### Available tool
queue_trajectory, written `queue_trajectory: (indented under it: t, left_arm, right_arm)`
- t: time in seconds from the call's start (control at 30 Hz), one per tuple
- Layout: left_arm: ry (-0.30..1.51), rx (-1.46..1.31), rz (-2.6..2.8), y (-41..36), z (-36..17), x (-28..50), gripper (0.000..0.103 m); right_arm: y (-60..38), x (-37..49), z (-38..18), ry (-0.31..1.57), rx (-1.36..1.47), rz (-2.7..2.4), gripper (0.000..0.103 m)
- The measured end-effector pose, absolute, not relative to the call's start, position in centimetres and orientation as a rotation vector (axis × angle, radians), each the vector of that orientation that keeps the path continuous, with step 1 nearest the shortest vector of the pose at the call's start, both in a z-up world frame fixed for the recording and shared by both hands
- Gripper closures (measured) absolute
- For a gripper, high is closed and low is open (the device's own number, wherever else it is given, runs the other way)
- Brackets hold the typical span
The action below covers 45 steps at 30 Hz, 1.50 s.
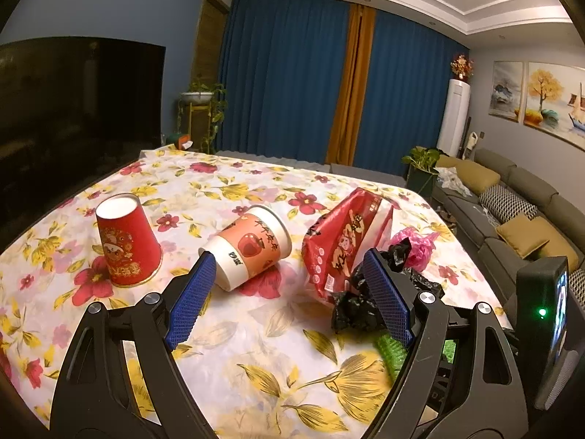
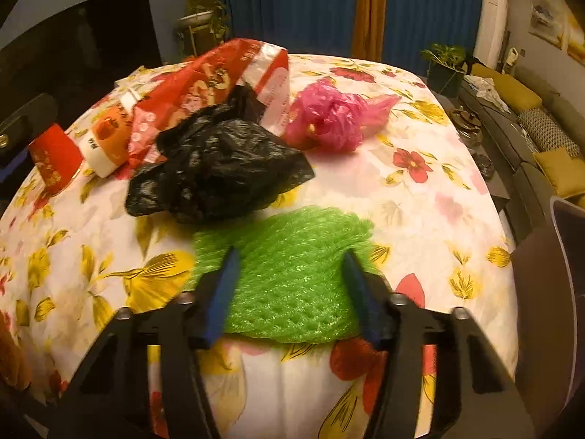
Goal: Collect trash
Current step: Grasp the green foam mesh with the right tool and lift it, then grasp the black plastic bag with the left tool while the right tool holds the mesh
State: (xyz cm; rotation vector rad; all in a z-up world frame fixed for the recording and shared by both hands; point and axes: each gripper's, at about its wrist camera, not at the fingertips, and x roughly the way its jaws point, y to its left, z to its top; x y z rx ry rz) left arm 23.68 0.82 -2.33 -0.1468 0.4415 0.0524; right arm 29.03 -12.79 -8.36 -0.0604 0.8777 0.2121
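On the floral tablecloth (image 1: 256, 351) a red paper cup (image 1: 126, 241) stands upside down. An apple-print cup (image 1: 252, 245) lies on its side beside a red snack package (image 1: 343, 241). A crumpled black bag (image 1: 356, 307) and a pink bag (image 1: 420, 245) lie further right. My left gripper (image 1: 289, 256) is open and empty, its left fingertip near the apple cup's base. In the right wrist view a green foam net (image 2: 292, 285) fills the gap between the fingers of my right gripper (image 2: 290, 254), and both pads press its sides. The black bag (image 2: 219, 168) lies just beyond it.
A dark TV screen (image 1: 73, 109) stands left of the table. A sofa with cushions (image 1: 512, 201) runs along the right wall. A potted plant (image 1: 424, 168) sits past the table's far right corner. The table edge drops off close on the right.
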Motion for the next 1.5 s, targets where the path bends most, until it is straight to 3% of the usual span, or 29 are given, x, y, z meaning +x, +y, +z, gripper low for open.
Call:
queue_trajectory:
  t: [0.03, 0.13, 0.43, 0.87, 0.93, 1.1, 1.17, 1.5]
  left_arm:
    - [0.444, -0.144, 0.05, 0.7, -2.4, 23.7, 0.022]
    - [0.446, -0.117, 0.025, -0.1, -2.3, 23.7, 0.024]
    - [0.481, -0.066, -0.066, -4.1, -2.8, 24.6, 0.029]
    - [0.593, -0.01, -0.092, -8.8, -5.1, 29.1, 0.024]
    - [0.628, -0.031, -0.104, -8.6, -5.5, 29.4, 0.035]
    - [0.693, -0.091, -0.145, -7.4, -6.1, 30.1, 0.087]
    - [0.689, -0.099, -0.157, -7.1, -6.1, 29.8, 0.096]
    - [0.605, -0.158, -0.193, -5.1, -3.9, 24.3, 0.101]
  right_arm:
    - [-12.6, 28.9, -8.2, 0.872, -0.061, 0.227, 0.071]
    - [-12.4, 28.2, -7.9, 0.851, -0.061, 0.264, 0.079]
    - [-14.9, 24.7, -4.8, 0.69, -0.046, 0.196, 0.081]
    - [-20.5, 21.9, -2.4, 0.596, 0.021, 0.111, 0.08]
    - [-20.5, 21.7, -2.3, 0.591, 0.024, 0.107, 0.08]
    - [-20.8, 21.4, -2.2, 0.586, 0.048, 0.114, 0.08]
    - [-20.7, 21.4, -2.2, 0.584, 0.055, 0.114, 0.08]
    - [-21.7, 20.0, -1.4, 0.562, 0.119, 0.151, 0.08]
